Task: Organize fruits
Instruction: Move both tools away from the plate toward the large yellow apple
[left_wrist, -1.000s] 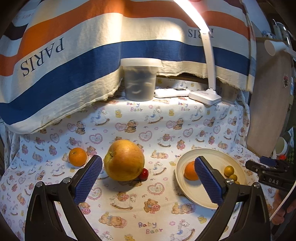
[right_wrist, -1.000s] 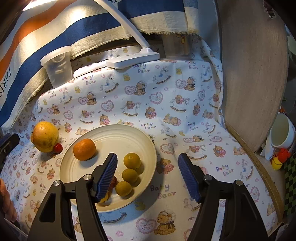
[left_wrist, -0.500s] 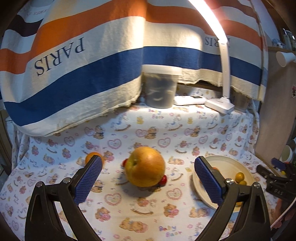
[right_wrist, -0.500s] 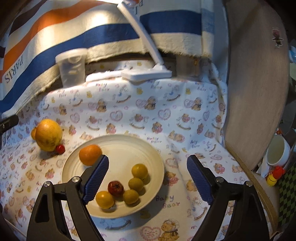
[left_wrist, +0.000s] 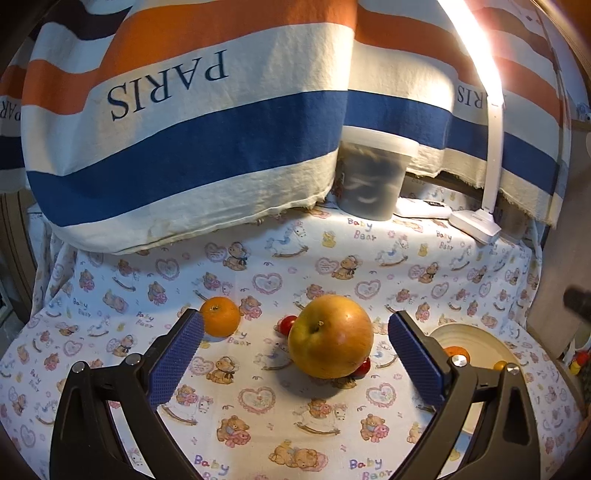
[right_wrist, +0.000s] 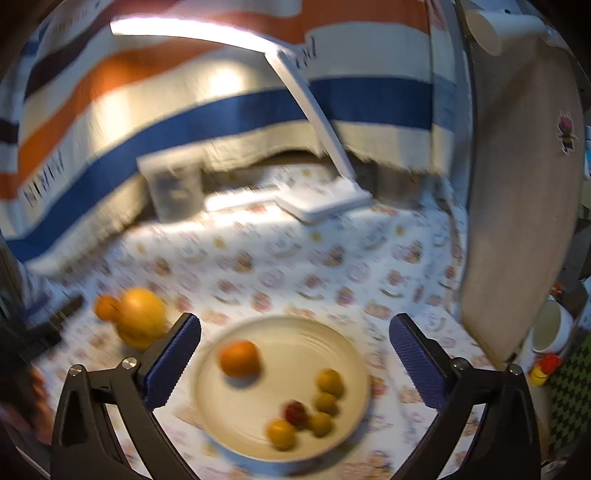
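Observation:
In the left wrist view a big yellow-red apple (left_wrist: 330, 338) lies on the bear-print cloth between the wide-open jaws of my left gripper (left_wrist: 295, 360), which hovers short of it. Two small red tomatoes (left_wrist: 286, 324) flank it and a small orange (left_wrist: 220, 316) lies to its left. The cream plate (left_wrist: 476, 341) shows at the right. In the blurred right wrist view my right gripper (right_wrist: 295, 360) hangs above the plate (right_wrist: 280, 345), jaws opening wide with nothing between them. The plate holds an orange (right_wrist: 240, 358), several small yellow fruits (right_wrist: 330, 382) and a red one (right_wrist: 295, 411).
A white desk lamp (left_wrist: 476, 221) and a lidded plastic tub (left_wrist: 371, 177) stand at the back under a striped towel (left_wrist: 184, 147). A round board (right_wrist: 517, 184) leans at the right. A mug (right_wrist: 550, 328) sits beyond the table's right edge.
The left gripper has swung left, so the apple now sits centred between its jaws. The right gripper has risen and pulled back from the plate, its jaws spreading wider.

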